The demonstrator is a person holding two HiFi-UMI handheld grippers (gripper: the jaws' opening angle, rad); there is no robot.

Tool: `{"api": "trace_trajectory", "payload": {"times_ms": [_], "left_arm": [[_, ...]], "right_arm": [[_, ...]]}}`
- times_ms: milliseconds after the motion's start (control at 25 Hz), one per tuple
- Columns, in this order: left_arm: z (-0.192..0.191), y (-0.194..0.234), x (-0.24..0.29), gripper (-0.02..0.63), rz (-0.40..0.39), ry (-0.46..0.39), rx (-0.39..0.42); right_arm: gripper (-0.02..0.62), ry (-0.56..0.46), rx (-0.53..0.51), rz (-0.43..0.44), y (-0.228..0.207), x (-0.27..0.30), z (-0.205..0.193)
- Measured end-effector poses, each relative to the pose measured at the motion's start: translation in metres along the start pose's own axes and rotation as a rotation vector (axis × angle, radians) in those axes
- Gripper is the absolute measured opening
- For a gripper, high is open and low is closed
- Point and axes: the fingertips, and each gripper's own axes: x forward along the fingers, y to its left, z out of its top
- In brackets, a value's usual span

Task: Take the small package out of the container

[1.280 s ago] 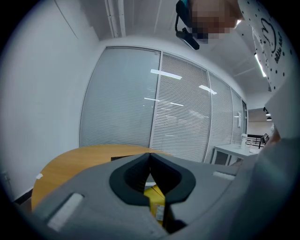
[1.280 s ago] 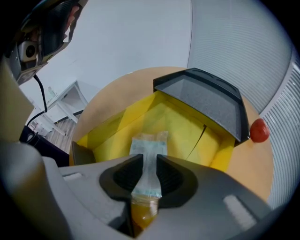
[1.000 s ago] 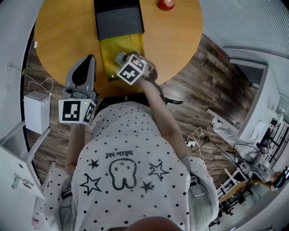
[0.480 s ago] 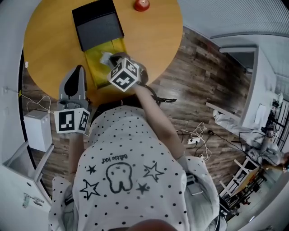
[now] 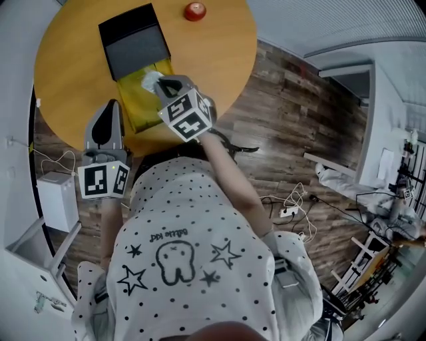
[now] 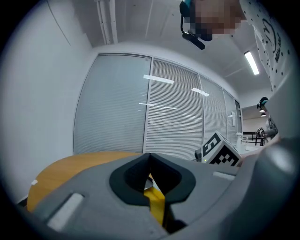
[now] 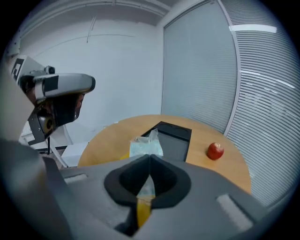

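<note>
The small package (image 5: 149,81), pale blue in clear wrap, hangs over the far end of the yellow container (image 5: 136,106). My right gripper (image 5: 162,84) is shut on it. In the right gripper view the package (image 7: 145,147) sticks out beyond the shut right gripper (image 7: 149,159), above the table, with a strip of yellow showing below the jaws. My left gripper (image 5: 106,108) rests on the round wooden table (image 5: 73,46) just left of the container, shut, nothing seen in it. In the left gripper view the left gripper (image 6: 149,157) has its jaws closed, with yellow behind them.
A black box (image 5: 132,41) lies open-side up just beyond the yellow container, also in the right gripper view as the black box (image 7: 174,138). A red apple (image 5: 194,10) sits at the table's far side. A white unit (image 5: 56,200) with cables stands on the wooden floor at left.
My right gripper, shut on the package, has moved along the yellow container toward the black box and seems higher. The left gripper has stayed beside the container.
</note>
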Motion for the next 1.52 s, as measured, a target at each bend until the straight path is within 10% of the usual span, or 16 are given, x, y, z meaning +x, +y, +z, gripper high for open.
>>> {"api": "trace_trajectory", "payload": {"times_ms": [1520], "left_arm": [[0.002, -0.051, -0.008, 0.011, 0.029, -0.046, 0.038]], "right_arm": [[0.005, -0.392, 0.059, -0.129, -0.036, -0.13, 0.04]]}}
